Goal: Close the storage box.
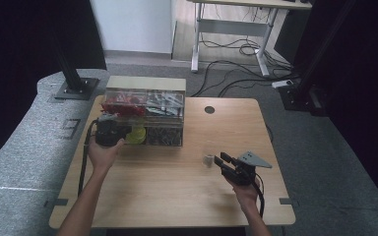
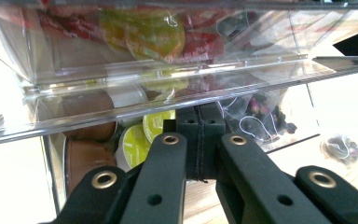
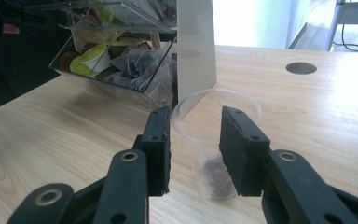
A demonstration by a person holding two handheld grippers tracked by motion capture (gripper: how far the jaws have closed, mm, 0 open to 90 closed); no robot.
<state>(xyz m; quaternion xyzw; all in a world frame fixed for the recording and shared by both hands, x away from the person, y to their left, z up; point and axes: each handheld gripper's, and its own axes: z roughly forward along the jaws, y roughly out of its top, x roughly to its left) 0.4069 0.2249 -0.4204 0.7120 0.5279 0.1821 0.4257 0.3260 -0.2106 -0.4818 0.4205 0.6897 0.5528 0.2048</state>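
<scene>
A clear plastic organizer [image 1: 145, 105] stands at the back left of the wooden table [image 1: 177, 196], holding red packets, tea bags and green capsules [image 2: 137, 144]. My left gripper [image 1: 126, 132] is at its lower left drawer. In the left gripper view its jaws [image 2: 198, 119] are shut, tips just under a clear drawer lip [image 2: 121, 109]; whether they pinch it I cannot tell. A small clear cup [image 1: 208, 160] with something dark in its bottom stands upright on the table. My right gripper [image 1: 220, 160] is open, its pads on either side of the cup [image 3: 198, 154] without squeezing it.
A round cable hole [image 1: 209, 109] lies in the table behind the cup. The organizer's white side panel [image 3: 196, 46] rises just beyond the cup. Bare tabletop stretches along the front. A desk frame with cables [image 1: 236, 49] stands on the floor behind.
</scene>
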